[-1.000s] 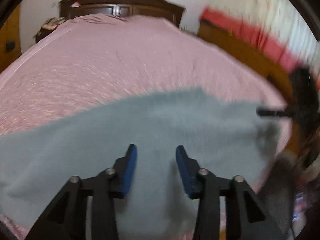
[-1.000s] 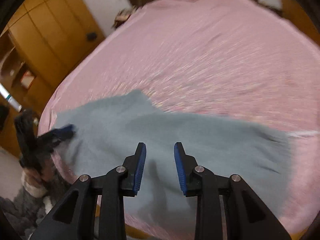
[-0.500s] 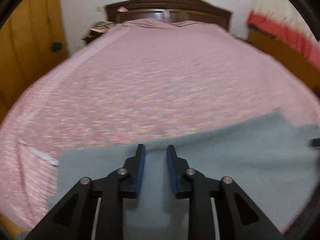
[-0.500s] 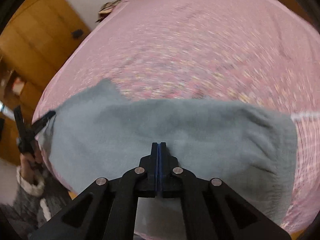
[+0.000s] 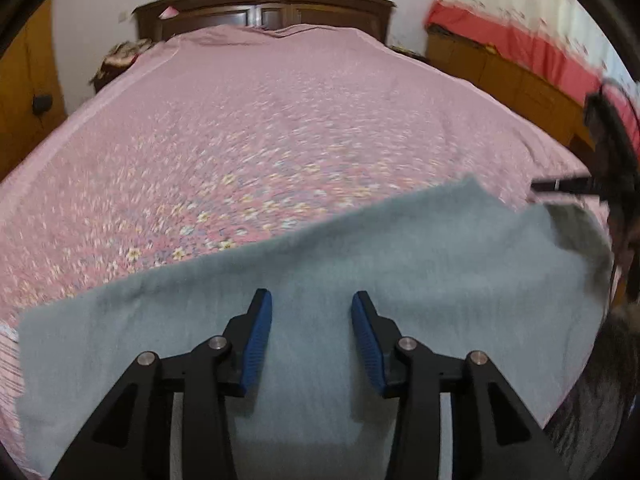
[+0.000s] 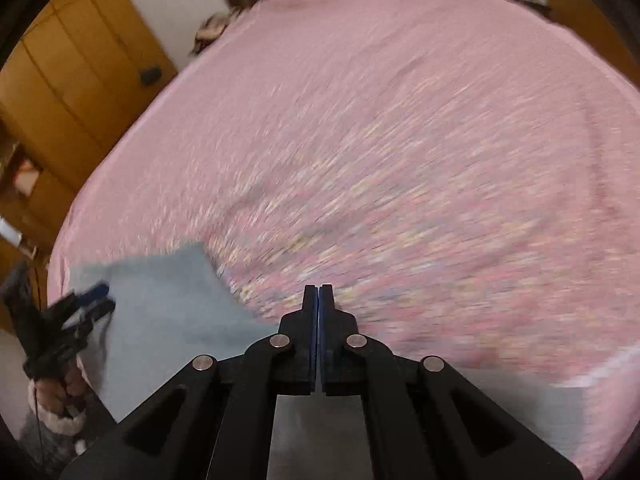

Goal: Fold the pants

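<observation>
The bed (image 5: 280, 128), w/ a pink flowered cover, fills both views, and the grey pants (image 5: 360, 272) lie flat across its near edge as one wide band, running left to right. By judgement the task is at an early-to-middle stage: the cloth looks smoothed and maybe doubled already, but no compact packet is there, so at least one more fold is left. The left gripper (image 5: 311, 332) hangs over the middle of the pants w/ its jaws spread apart and nothing between them. The right gripper (image 6: 318, 300) has its jaws pressed together; the pants pass under it, but whether cloth is pinched in them cannot be told. Vs. 0.5 s ago: the left jaws were nearly together and are wide now, and the right ones stayed closed. The right view now shows much less grey, only a part at near left, approx. where the other gripper appears.
</observation>
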The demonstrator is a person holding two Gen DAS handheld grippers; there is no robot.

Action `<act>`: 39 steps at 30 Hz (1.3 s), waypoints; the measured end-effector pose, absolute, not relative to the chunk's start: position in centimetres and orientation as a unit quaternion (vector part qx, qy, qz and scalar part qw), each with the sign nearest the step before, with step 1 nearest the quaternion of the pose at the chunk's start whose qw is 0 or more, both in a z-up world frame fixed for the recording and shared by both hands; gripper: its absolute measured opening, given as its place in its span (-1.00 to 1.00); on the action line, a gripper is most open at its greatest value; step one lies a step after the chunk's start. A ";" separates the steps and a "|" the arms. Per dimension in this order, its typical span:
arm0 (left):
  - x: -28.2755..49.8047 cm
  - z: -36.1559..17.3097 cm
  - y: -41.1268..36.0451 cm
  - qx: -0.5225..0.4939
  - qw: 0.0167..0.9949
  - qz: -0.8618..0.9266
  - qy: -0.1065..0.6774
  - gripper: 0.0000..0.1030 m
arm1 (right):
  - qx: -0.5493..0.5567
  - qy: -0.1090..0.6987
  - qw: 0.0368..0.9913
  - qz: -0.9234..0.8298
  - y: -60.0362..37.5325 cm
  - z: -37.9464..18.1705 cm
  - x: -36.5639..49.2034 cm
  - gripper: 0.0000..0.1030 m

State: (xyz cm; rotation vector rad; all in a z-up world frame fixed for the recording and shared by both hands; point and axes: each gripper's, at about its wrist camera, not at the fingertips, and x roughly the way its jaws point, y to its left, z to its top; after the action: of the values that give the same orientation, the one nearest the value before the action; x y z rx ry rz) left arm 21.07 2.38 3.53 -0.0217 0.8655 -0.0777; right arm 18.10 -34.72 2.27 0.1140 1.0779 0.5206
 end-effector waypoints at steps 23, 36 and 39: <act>19.2 4.8 -30.7 0.228 0.870 -0.276 0.340 0.53 | 0.321 0.526 0.753 0.230 -55.2 -3.1 2.4 -0.25; 17.9 1.4 -33.4 0.325 0.858 -0.262 0.299 -0.50 | 0.348 0.494 0.755 0.254 -58.5 -2.4 3.9 -0.25; 17.0 0.6 -33.3 0.348 0.855 -0.249 0.292 -0.25 | 0.342 0.487 0.763 0.254 -58.4 -1.7 4.5 -0.25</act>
State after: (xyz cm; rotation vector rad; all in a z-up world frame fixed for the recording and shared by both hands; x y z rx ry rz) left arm 16.95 -33.26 0.59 0.7324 0.6146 -0.5243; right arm 4.46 -58.43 -1.67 0.7435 1.0585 0.5526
